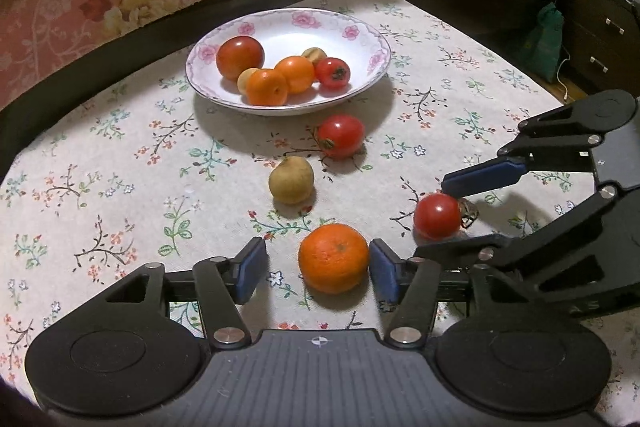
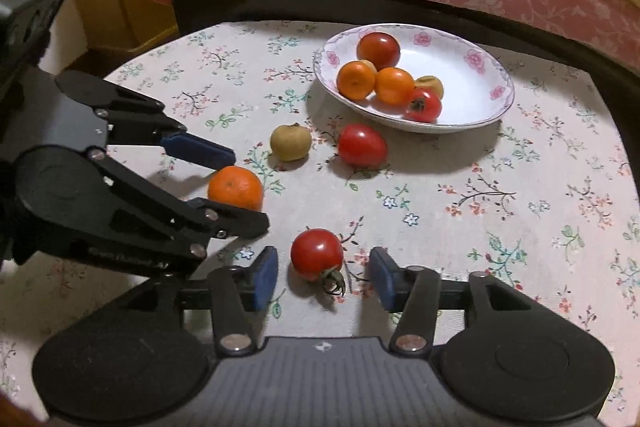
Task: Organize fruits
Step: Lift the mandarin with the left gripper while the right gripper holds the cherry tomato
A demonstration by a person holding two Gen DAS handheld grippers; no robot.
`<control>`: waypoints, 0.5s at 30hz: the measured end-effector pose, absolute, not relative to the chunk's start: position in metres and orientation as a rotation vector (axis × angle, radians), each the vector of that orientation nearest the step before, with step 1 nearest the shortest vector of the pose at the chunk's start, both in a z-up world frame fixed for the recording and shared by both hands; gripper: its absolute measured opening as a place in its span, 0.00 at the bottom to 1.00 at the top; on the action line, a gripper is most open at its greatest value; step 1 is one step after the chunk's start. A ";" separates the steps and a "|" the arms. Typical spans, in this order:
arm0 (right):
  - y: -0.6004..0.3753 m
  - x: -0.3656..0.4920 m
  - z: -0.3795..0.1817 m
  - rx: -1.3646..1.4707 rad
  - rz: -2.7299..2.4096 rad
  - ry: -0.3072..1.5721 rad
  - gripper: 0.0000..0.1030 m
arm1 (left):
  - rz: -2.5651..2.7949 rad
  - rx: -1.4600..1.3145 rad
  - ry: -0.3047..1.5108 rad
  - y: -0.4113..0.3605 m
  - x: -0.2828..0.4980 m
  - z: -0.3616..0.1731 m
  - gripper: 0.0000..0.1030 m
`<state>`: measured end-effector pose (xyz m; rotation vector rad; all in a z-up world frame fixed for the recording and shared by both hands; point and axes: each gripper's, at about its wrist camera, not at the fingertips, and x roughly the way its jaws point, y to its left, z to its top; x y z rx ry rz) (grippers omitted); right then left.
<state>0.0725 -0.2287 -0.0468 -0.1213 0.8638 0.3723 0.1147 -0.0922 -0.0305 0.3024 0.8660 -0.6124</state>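
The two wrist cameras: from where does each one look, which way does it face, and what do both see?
Left wrist: sits behind the left gripper, faces down and forward over the orange toward the plate; the right gripper shows at right.
Right wrist: sits behind the right gripper, faces the tomato; the left gripper shows at left.
Shared: plate, four loose fruits, tablecloth.

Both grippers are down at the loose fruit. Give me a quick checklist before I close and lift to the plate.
1. Orange centred between left gripper pads: not ok, nearer one pad.
2. Left jaws open: ok, gaps on both sides.
3. Tomato between right gripper pads: ok, pads not touching it.
4. Grippers clear of each other: cannot tell, they sit very close.
5. Plate has room: ok, bare area at its right side.
6. Other loose fruit, brown fruit and second tomato, out of the way: ok.
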 end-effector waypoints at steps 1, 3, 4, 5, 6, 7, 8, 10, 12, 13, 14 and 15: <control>-0.229 0.073 -0.047 -0.114 0.376 0.867 0.49 | -0.612 0.306 0.864 -0.093 0.115 -0.030 0.63; -0.229 0.074 -0.046 -0.119 0.377 0.867 0.48 | -0.610 0.311 0.859 -0.094 0.115 -0.030 0.62; -0.229 0.073 -0.046 -0.124 0.372 0.863 0.48 | -0.612 0.314 0.856 -0.094 0.114 -0.030 0.61; -0.228 0.074 -0.046 -0.130 0.369 0.863 0.48 | -0.614 0.316 0.856 -0.094 0.114 -0.030 0.59; -0.227 0.074 -0.045 -0.140 0.368 0.863 0.46 | -0.618 0.314 0.858 -0.094 0.115 -0.030 0.57; -0.225 0.074 -0.044 -0.149 0.371 0.858 0.43 | -0.621 0.311 0.862 -0.094 0.115 -0.029 0.57; -0.224 0.073 -0.044 -0.157 0.373 0.854 0.41 | -0.622 0.312 0.863 -0.094 0.115 -0.029 0.55; -0.221 0.073 -0.043 -0.166 0.380 0.860 0.37 | -0.625 0.324 0.859 -0.094 0.114 -0.029 0.55; -0.220 0.072 -0.043 -0.172 0.380 0.868 0.37 | -0.625 0.335 0.851 -0.095 0.112 -0.029 0.55; -0.220 0.071 -0.043 -0.176 0.379 0.866 0.37 | -0.625 0.339 0.847 -0.096 0.112 -0.029 0.55; -0.221 0.070 -0.044 -0.182 0.379 0.862 0.37 | -0.624 0.345 0.841 -0.097 0.111 -0.029 0.56; -0.221 0.067 -0.044 -0.188 0.377 0.855 0.37 | -0.623 0.354 0.835 -0.098 0.111 -0.030 0.57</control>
